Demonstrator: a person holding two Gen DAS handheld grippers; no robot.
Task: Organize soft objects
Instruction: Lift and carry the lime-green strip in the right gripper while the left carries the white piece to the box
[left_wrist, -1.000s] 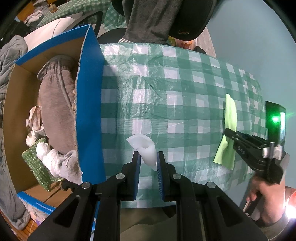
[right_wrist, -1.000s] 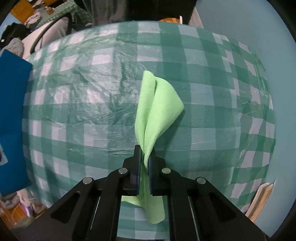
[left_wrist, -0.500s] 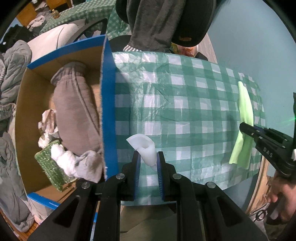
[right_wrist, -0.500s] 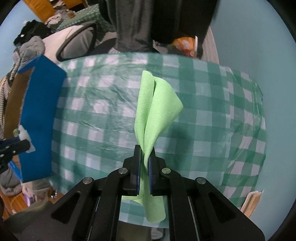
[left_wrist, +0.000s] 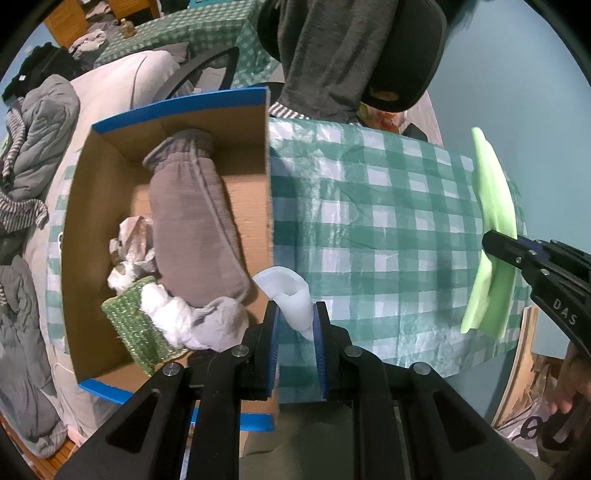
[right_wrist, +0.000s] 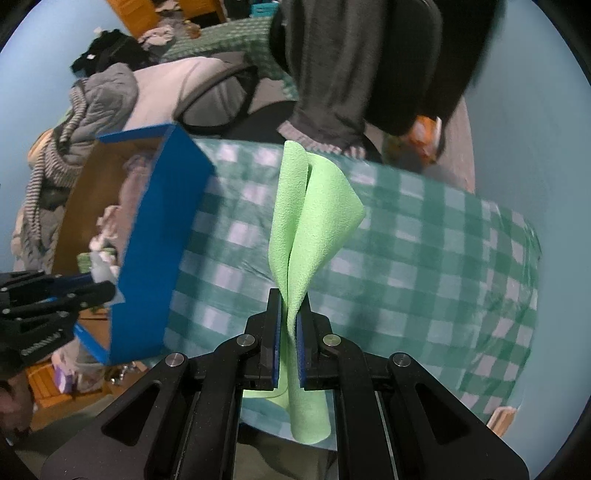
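Lime cloth (right_wrist: 310, 229) folded, pinched in R gripper (right_wrist: 287, 325), white foam piece (left_wrist: 291, 295) in L gripper (left_wrist: 294, 325)

Soft, even indoor light fills both fisheye views — no harsh shadows or glare, edges bowed and ringed in black — with the left wrist view sharp, while the right wrist view smears the checked tablecloth (right_wrist: 424, 258) and blue box (right_wrist: 155, 258).

Your two wrist cameras look steeply down from above; both views share the checked tablecloth (left_wrist: 388, 221) (right_wrist: 424, 251) and the cardboard box (left_wrist: 110, 192) (right_wrist: 155, 240).
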